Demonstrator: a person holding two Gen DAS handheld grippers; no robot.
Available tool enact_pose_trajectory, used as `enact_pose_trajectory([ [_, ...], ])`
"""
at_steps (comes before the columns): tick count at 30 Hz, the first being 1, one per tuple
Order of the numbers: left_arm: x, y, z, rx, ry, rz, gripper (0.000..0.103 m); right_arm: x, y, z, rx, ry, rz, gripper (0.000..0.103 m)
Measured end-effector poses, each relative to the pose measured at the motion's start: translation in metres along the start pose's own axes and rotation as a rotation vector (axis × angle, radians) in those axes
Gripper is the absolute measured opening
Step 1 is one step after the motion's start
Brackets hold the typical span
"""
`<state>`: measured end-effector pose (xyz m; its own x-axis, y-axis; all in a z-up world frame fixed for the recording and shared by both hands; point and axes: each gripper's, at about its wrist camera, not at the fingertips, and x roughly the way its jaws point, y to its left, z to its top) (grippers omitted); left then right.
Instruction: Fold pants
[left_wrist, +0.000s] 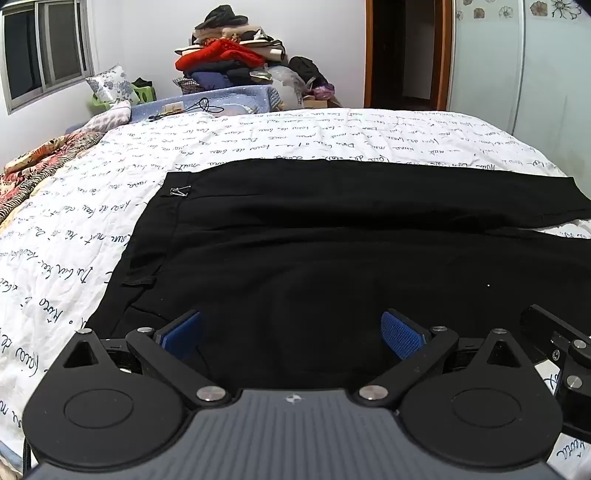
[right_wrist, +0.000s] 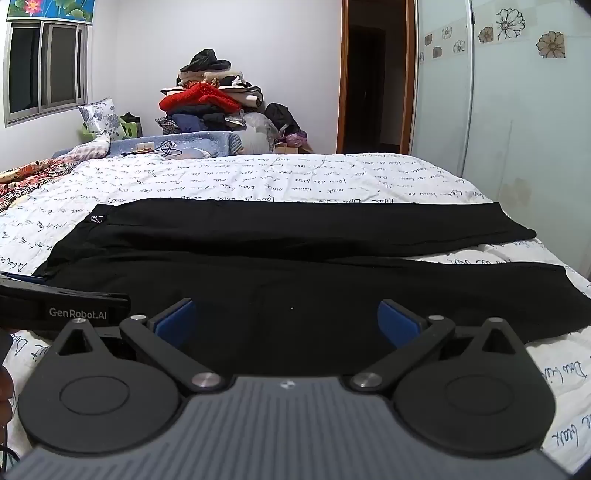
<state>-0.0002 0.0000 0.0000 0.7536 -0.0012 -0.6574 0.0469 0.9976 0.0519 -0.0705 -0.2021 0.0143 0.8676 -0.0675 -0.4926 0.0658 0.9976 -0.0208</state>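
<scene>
Black pants (left_wrist: 332, 229) lie spread flat on the bed, waistband to the left with a small metal clasp (left_wrist: 180, 191), both legs running right. In the right wrist view the same pants (right_wrist: 295, 240) show their two legs side by side, hems at the right. My left gripper (left_wrist: 291, 334) hovers over the near waist area, open, with blue pads (left_wrist: 400, 334) wide apart and nothing between them. Over the near leg my right gripper (right_wrist: 284, 325) is also open and empty. The left gripper's body (right_wrist: 62, 308) shows at the left of the right wrist view.
A white quilt with black script (left_wrist: 258, 140) covers the bed. A floral blanket (left_wrist: 40, 166) lies at its left edge. Behind the bed stand a clothes pile (left_wrist: 229, 55), a pillow (left_wrist: 109, 85), a window (left_wrist: 40, 55), a dark doorway (right_wrist: 373, 81) and a glass wardrobe door (right_wrist: 517, 110).
</scene>
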Motion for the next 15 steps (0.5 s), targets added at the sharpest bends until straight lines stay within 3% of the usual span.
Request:
enact_pose_trajectory([
  [15, 0.0012, 0.0011, -0.0031, 0.009, 0.006, -0.001, 0.103, 0.0010, 0.0019, -0.0011, 0.000, -0.001, 0.005, 0.103],
])
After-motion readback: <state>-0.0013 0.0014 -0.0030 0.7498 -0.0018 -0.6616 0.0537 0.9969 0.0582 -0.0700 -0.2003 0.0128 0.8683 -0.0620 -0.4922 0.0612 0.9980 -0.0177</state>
